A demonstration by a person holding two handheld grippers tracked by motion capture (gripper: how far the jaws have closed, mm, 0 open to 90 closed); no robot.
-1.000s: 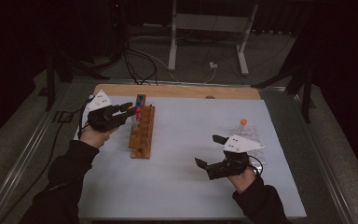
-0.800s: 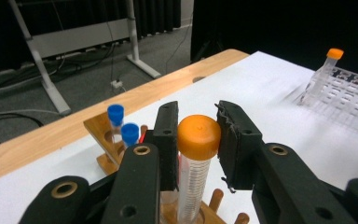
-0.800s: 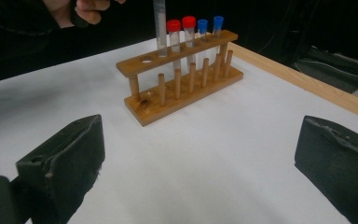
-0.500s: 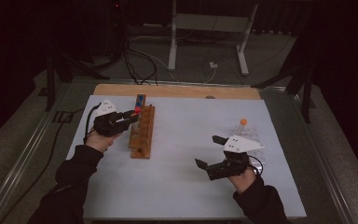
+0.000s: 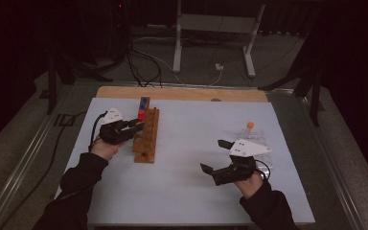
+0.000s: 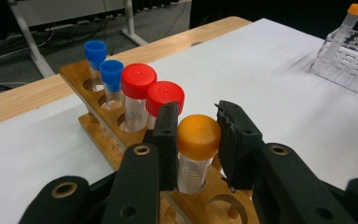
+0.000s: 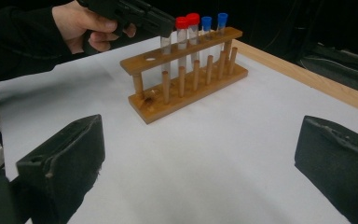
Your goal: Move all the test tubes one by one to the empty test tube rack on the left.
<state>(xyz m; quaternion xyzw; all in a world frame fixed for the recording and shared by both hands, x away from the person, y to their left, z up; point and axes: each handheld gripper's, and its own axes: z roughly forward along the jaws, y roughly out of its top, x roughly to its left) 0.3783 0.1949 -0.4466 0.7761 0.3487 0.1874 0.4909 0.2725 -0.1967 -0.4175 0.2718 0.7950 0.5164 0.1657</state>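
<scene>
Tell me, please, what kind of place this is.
Probably a lab-style recording bench: a wooden test-tube rack holding blue-, red- and orange-capped plastic tubes, a clear plastic tube rack, a white-covered table, and dark surroundings with loose cables.

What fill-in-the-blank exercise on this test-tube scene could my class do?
1. The left gripper clamps the cap of the ____-capped tube.
2. The tubes stand in a ____ rack.
3. Beyond the two red-capped tubes stand two ____-capped tubes.
4. The right gripper's jaws are ____.

Missing words: orange; wooden; blue; open
</scene>
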